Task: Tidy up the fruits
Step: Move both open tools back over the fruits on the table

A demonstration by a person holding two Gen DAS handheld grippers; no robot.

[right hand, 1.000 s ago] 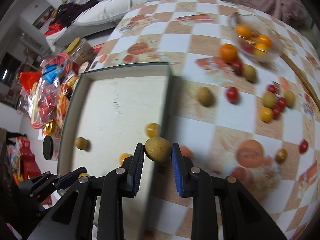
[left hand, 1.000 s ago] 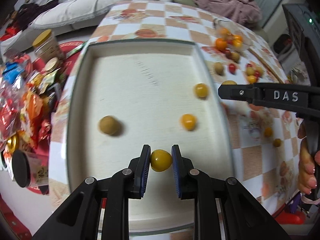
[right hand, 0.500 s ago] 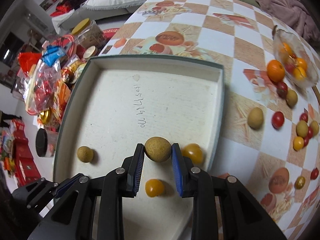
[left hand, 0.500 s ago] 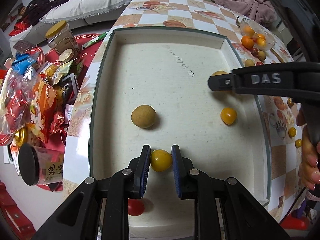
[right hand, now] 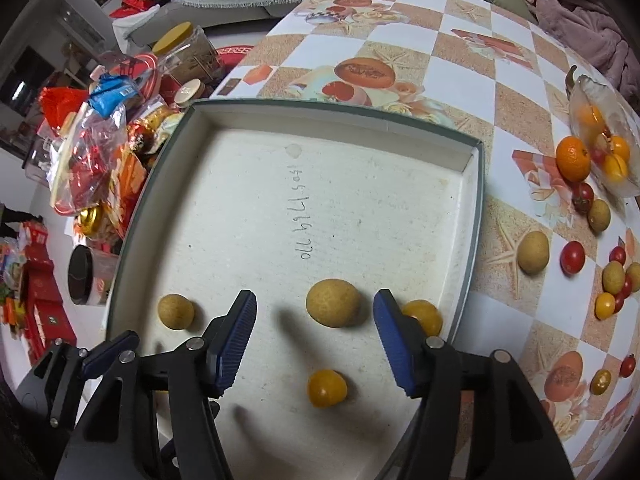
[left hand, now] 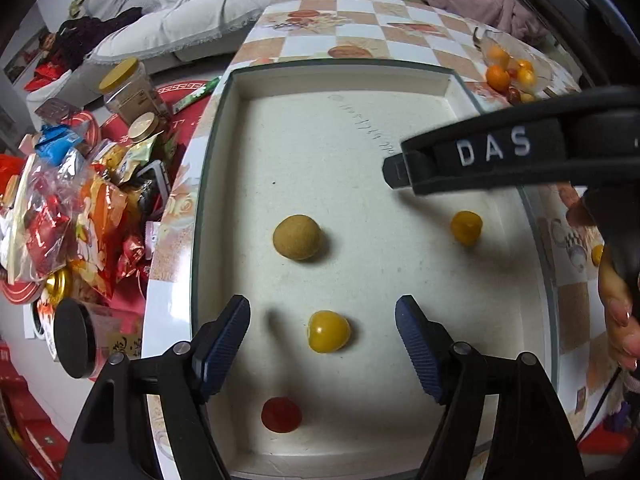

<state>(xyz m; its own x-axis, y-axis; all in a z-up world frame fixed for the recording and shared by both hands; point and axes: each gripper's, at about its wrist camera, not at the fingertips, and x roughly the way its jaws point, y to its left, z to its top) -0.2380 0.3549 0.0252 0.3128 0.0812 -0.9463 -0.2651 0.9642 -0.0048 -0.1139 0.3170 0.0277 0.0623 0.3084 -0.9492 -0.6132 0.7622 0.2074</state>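
Note:
A white tray point(left hand: 224, 184) with a green rim lies on the checkered table. My left gripper point(left hand: 322, 322) is open over it; a yellow fruit point(left hand: 329, 331) lies free between its fingers. A brown longan point(left hand: 297, 237), an orange fruit point(left hand: 466, 227) and a red tomato point(left hand: 281, 414) also lie in the tray. My right gripper point(right hand: 315, 312) is open above the tray point(right hand: 132, 240); a brown longan point(right hand: 333, 302) lies free between its fingers. Another longan point(right hand: 175, 311) and two yellow fruits point(right hand: 327, 388) point(right hand: 425, 314) lie near it. The right gripper's arm crosses the left wrist view.
Loose longans, tomatoes and yellow fruits point(right hand: 532, 252) are scattered on the table right of the tray. A glass dish point(right hand: 604, 136) with oranges stands at the far right. Snack bags and jars point(left hand: 76, 208) crowd the floor left of the table.
Both grippers have opened: the left let go of the yellow fruit and the right let go of the brown longan, and both fruits now lie on the tray.

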